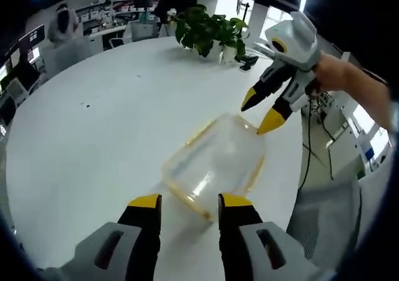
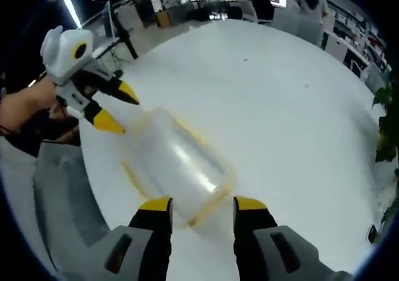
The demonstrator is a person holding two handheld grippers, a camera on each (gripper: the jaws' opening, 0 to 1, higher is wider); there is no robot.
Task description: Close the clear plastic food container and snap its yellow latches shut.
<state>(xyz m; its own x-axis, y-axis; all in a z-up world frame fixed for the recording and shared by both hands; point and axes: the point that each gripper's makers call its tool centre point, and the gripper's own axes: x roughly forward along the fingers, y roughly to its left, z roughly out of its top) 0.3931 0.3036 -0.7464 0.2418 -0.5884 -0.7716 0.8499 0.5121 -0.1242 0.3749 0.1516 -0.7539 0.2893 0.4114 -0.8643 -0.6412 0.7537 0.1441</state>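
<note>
A clear plastic food container (image 1: 215,166) with a yellow rim lies on the round white table (image 1: 93,138), close to the table's edge. It is blurred, so I cannot tell how its lid and latches stand. My left gripper (image 1: 190,201) is open, its yellow tips just short of the container's near end. My right gripper (image 1: 260,113) hovers open over the far end, held by a hand. In the right gripper view the container (image 2: 177,169) lies just ahead of the open right gripper (image 2: 203,205), and the left gripper (image 2: 118,109) is open at the container's other end.
A potted plant (image 1: 209,32) stands at the far side of the table. A grey seat (image 1: 327,215) is beside the table edge near the container. Office desks and a person (image 1: 62,22) are in the background. The white tabletop (image 2: 280,106) stretches wide beyond the container.
</note>
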